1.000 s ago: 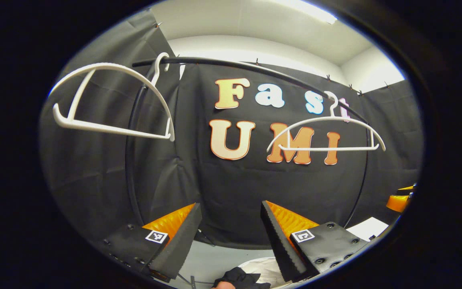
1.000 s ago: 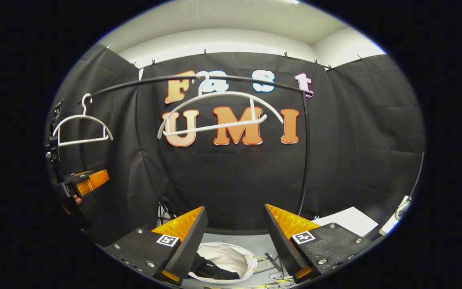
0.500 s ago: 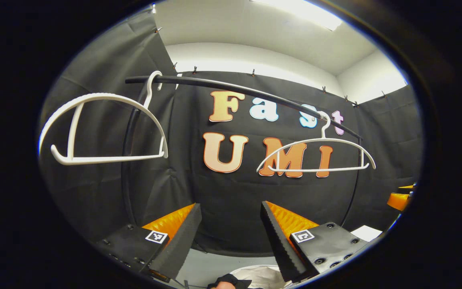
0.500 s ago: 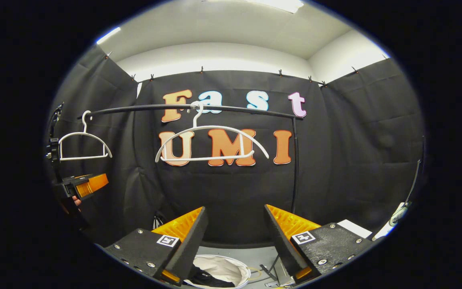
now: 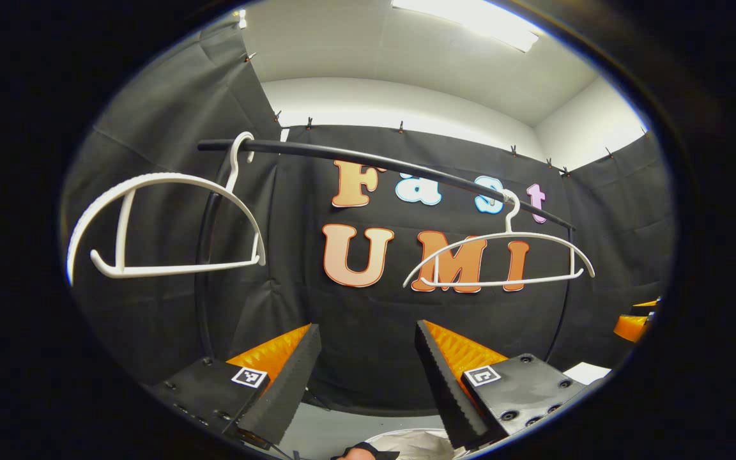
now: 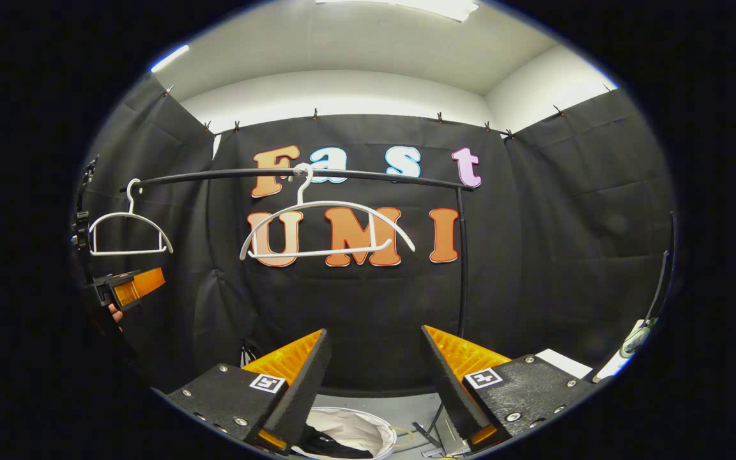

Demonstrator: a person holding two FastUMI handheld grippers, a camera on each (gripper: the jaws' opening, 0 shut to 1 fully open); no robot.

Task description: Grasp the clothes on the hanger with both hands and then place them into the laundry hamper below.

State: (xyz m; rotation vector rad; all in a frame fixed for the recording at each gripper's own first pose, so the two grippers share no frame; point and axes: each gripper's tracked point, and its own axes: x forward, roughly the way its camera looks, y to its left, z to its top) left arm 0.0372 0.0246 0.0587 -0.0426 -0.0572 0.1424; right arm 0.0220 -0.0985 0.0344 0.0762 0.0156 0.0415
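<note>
Both cameras had tipped upward since a second earlier, so the rail (image 6: 304,172) and its two bare white hangers (image 6: 326,230) sat lower in my views. My left gripper (image 5: 365,383) was spread wide and held nothing; my right gripper (image 6: 371,390) was equally spread and empty. Dark clothes (image 6: 326,442) lay in the white hamper (image 6: 384,429) below, now mostly slipped under my right fingers.
</note>
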